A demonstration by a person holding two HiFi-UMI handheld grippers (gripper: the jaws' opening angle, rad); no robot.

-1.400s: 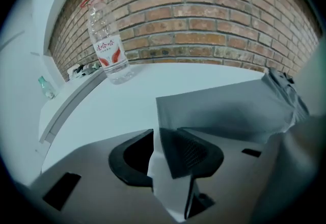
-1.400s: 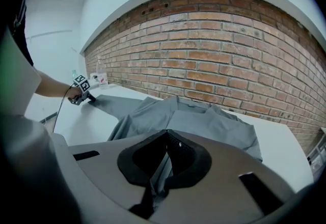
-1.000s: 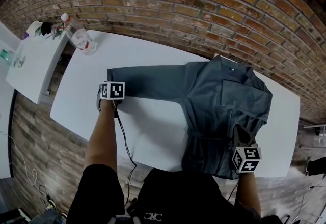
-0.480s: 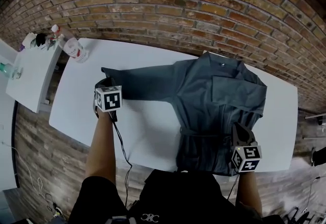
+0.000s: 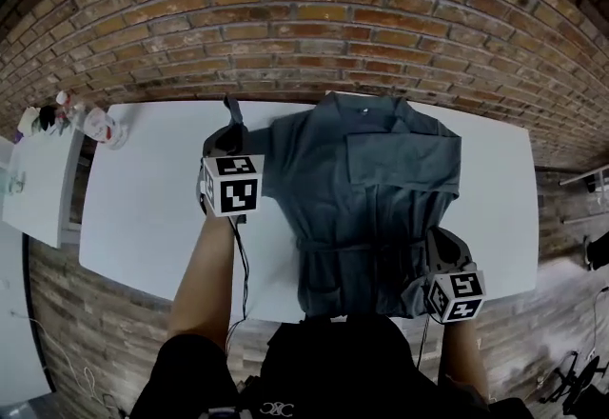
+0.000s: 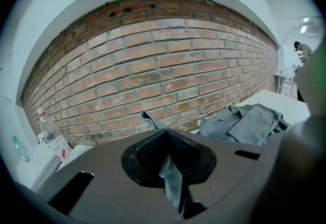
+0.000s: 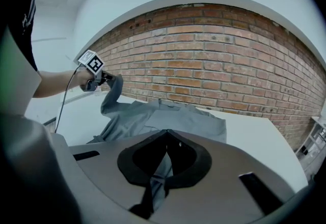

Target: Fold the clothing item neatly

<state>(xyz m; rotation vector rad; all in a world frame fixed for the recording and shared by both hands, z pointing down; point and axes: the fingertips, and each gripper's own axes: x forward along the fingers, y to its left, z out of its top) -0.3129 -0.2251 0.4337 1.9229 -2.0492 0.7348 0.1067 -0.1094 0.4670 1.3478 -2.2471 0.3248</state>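
In the head view, a grey shirt (image 5: 366,189) lies flat on a white surface (image 5: 143,208). Its collar is next to the brick wall (image 5: 314,17). One sleeve is folded across the chest. The left gripper (image 5: 228,143) is up above the surface, just beside the shirt's left side. It holds the end of the other sleeve (image 5: 231,112), and the sleeve bends up from the shirt to the gripper. The right gripper (image 5: 443,250) is at the near right corner of the shirt, on the bottom edge (image 5: 409,298). A small table (image 5: 33,189) stands to the left of the surface. A bottle (image 5: 100,127) stands on the far left corner of the surface.

In the left gripper view, the two jaws of the left gripper (image 6: 165,141) are pressed together on a strip of grey cloth. That strip is the sleeve (image 6: 174,185). A little tip of it pokes up past the jaws. The rest of the shirt (image 6: 244,123) lies on the surface further off to the right. The brick wall fills the back.

In the right gripper view, the jaws of the right gripper (image 7: 165,146) are pressed together on grey cloth too. It is the bottom edge (image 7: 157,185) of the shirt. Past the jaws the shirt (image 7: 163,118) is spread out on the surface (image 7: 254,136). Far to the left, the left gripper (image 7: 104,78) is in the air with the sleeve (image 7: 113,93) hanging from it down to the shirt.
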